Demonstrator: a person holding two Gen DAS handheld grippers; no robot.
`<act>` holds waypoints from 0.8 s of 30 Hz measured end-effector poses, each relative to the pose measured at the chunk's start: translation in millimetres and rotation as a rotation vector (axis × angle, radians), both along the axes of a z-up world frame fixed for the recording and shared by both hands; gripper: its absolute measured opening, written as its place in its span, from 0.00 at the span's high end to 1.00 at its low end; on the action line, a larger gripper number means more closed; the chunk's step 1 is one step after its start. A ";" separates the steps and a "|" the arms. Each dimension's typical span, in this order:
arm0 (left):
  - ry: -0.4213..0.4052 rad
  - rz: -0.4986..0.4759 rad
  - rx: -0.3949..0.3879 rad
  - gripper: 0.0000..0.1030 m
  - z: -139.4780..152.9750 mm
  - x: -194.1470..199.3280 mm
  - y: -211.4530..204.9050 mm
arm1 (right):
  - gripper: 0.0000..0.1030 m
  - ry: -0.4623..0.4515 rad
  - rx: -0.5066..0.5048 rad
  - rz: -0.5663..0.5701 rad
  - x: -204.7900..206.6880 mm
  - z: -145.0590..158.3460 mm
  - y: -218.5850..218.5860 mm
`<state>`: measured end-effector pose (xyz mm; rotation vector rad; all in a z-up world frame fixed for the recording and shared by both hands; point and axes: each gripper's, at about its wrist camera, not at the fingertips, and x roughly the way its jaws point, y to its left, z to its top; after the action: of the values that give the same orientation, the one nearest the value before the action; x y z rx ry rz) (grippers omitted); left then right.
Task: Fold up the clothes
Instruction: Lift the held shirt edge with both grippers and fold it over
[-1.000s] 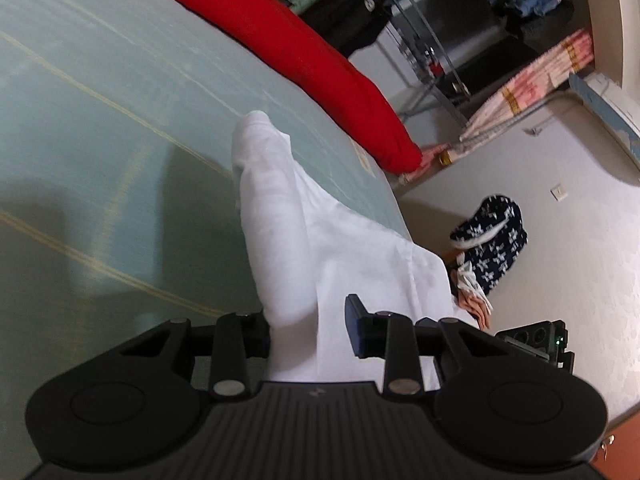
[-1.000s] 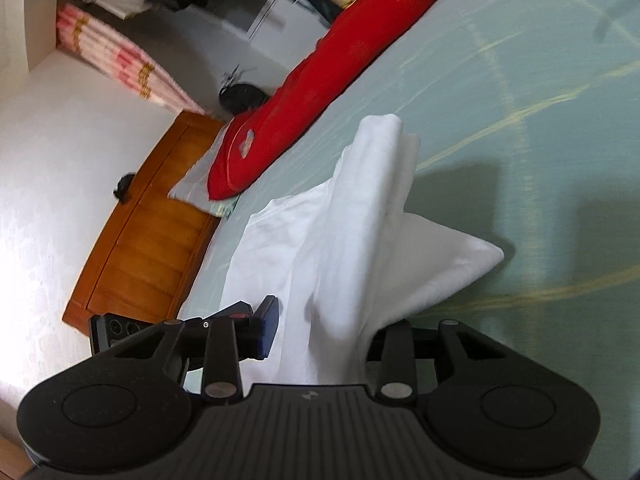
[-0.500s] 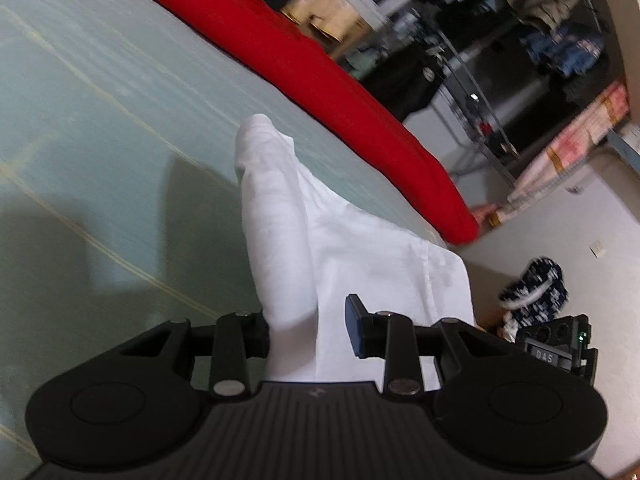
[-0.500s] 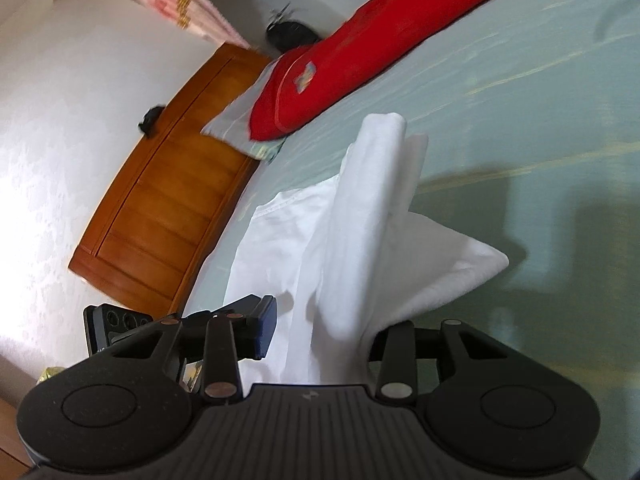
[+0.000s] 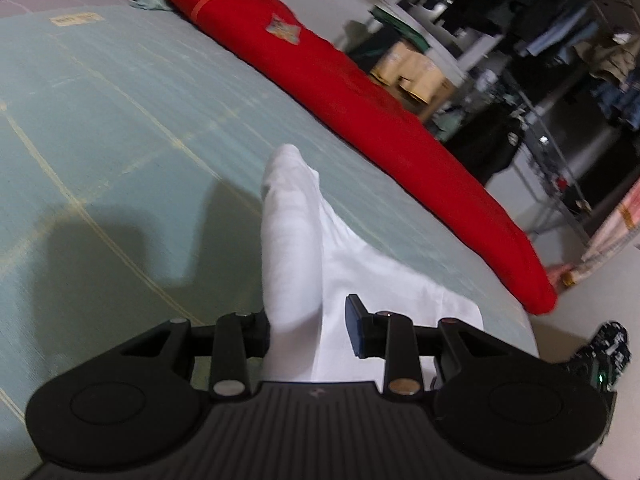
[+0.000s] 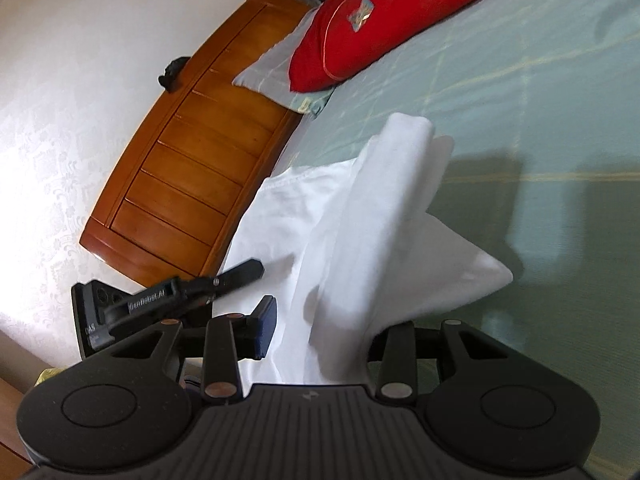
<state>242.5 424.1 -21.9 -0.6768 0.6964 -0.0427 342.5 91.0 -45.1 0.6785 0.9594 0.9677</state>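
Note:
A white garment [image 5: 292, 248] lies partly on the pale green bed sheet [image 5: 120, 120], with one edge raised into a ridge. In the left wrist view that ridge runs between the fingers of my left gripper [image 5: 310, 320]. It hides the left finger and fills the gap up to the blue pad [image 5: 356, 332]. In the right wrist view the white garment [image 6: 360, 220] likewise fills my right gripper [image 6: 324, 320], and a folded corner [image 6: 472, 276] sticks out to the right. Both grippers are shut on the cloth. The left gripper [image 6: 180, 296] also shows at the left of the right wrist view.
A long red bolster [image 5: 360, 92] lies along the far side of the bed, next to a pale pillow [image 6: 272, 76]. A wooden headboard [image 6: 192, 168] stands against the white wall. Beyond the bed are cardboard boxes [image 5: 412, 76] and dark clothes racks [image 5: 560, 80].
Both grippers have swept sideways across the bed with the garment still between their fingers. The headboard end of the bed and the pillow have come into view.

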 end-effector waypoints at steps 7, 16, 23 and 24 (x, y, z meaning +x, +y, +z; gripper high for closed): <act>0.014 0.072 0.012 0.70 -8.0 15.4 40.5 | 0.56 -0.028 -0.019 0.048 8.0 -4.0 50.1; 0.064 0.136 0.051 0.70 -37.2 45.4 64.1 | 0.51 -0.019 -0.034 0.049 10.3 -22.8 79.8; 0.035 0.124 0.327 0.66 -28.7 26.4 51.7 | 0.41 0.105 0.010 -0.006 25.8 -54.5 48.7; 0.025 0.111 0.368 0.65 -24.3 20.4 47.6 | 0.41 0.122 0.020 -0.030 28.7 -57.7 43.4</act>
<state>263.0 471.7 -46.2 -0.3620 0.6676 0.1931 371.2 134.4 -102.8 0.7734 1.0449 0.9188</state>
